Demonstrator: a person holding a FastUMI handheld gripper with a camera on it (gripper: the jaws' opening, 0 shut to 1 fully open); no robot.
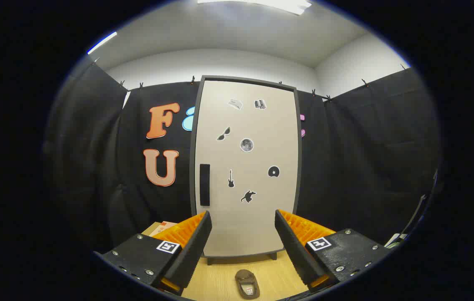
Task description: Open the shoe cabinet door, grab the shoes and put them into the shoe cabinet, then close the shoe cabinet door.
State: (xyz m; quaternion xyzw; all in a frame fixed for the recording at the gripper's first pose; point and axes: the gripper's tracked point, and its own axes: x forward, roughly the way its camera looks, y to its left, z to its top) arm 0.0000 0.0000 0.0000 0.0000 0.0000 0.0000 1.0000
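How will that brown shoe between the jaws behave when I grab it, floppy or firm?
The brown shoe looks small and low, so probably light. Its open, slipper-like top suggests soft sides that may squash, so grip across the sole. It lies flat on the wooden table, unlikely to roll. The gripper is open, jaws wide apart.

A pale wood-grain table is carrying a tall cabinet standing on short feet, a brown shoe lying before it, and possibly a box sitting left.

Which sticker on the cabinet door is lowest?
The dark running-figure sticker, below the guitar sticker and disc sticker. It sits beyond the open gripper on the door.
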